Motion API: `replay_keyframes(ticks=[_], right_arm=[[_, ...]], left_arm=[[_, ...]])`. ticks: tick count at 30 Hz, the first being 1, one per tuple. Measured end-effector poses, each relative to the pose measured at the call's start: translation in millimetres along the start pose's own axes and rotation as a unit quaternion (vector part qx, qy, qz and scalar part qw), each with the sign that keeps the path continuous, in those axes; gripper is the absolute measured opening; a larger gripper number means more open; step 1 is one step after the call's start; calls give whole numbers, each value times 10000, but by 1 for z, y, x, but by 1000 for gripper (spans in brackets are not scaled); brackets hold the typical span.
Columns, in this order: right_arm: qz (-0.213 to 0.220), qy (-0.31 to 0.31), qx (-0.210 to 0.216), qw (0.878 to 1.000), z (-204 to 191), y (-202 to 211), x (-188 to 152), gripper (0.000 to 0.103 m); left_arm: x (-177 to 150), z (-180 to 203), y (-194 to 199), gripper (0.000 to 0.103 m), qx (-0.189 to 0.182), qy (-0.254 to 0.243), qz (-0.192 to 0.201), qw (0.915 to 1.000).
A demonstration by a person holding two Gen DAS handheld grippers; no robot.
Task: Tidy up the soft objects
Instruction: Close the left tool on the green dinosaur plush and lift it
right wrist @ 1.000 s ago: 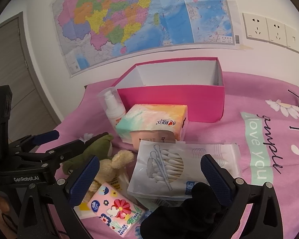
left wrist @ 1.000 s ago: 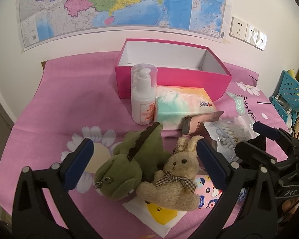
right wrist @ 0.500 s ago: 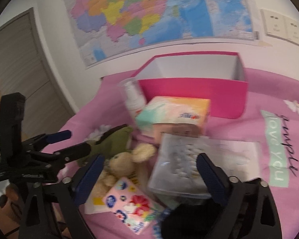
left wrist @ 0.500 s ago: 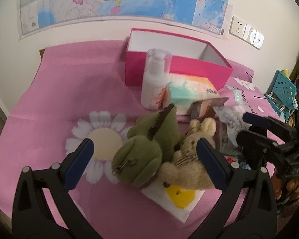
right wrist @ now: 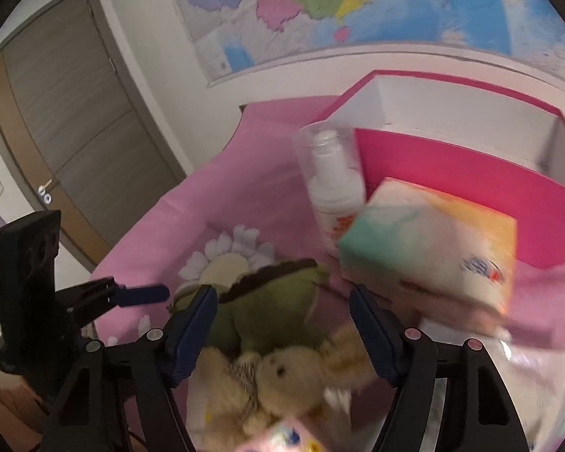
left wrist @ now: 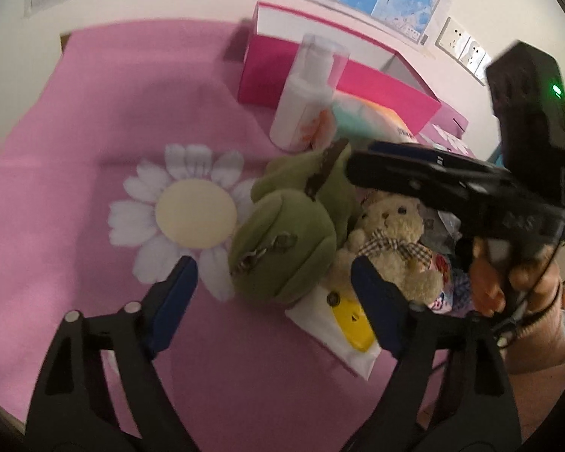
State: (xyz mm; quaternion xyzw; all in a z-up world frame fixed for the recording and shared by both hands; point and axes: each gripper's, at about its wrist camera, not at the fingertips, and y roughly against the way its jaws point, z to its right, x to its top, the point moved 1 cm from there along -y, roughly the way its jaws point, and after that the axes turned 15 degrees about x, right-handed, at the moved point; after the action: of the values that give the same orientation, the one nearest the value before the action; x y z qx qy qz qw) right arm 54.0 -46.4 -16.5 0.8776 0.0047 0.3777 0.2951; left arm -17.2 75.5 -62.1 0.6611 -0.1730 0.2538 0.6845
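Both the left gripper [left wrist: 269, 293] and right gripper [right wrist: 284, 333] jaws, just narrowing, stand open around the green plush [left wrist: 286, 233] and beige bunny [right wrist: 282, 376], gripping neither.

Both pairs of jaws have just been closing: the left gripper [left wrist: 269, 297] has dropped closer over the green plush [left wrist: 282, 241] without pressing it, while the right gripper [right wrist: 282, 329] has swung left from the cotton-swab bag to straddle the green plush and beige bunny [right wrist: 282, 380].
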Motion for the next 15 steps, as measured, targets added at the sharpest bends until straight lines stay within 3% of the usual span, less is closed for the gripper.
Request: replay_keyframes(ticks=[2,5,6,7,9,15], right_arm=[[-136,-78,25,9999,3,-11,5,74],[-311,-203,167,9992,9,-26,10,74],[-368,-237,183,9989,11,-30,11,74],[-421,-299,226,9984,14,-33,11,73],[-500,-356,303,9977,17,-38,10,59],[-429,-244,413,9979,14,-31,7,52]], left_arm=[[-1,-3,-4,80,-116,71,-102,9999],[-2,-8,-9,58,-365,200,-260,9988],[-2,-9,-11,56,-455,220,-298,9983],[-2,-9,-11,56,-480,242,-301,9981],[-2,-10,-12,55,-512,249,-311,9979],[2,-12,-4,55,-545,259,-219,9979]])
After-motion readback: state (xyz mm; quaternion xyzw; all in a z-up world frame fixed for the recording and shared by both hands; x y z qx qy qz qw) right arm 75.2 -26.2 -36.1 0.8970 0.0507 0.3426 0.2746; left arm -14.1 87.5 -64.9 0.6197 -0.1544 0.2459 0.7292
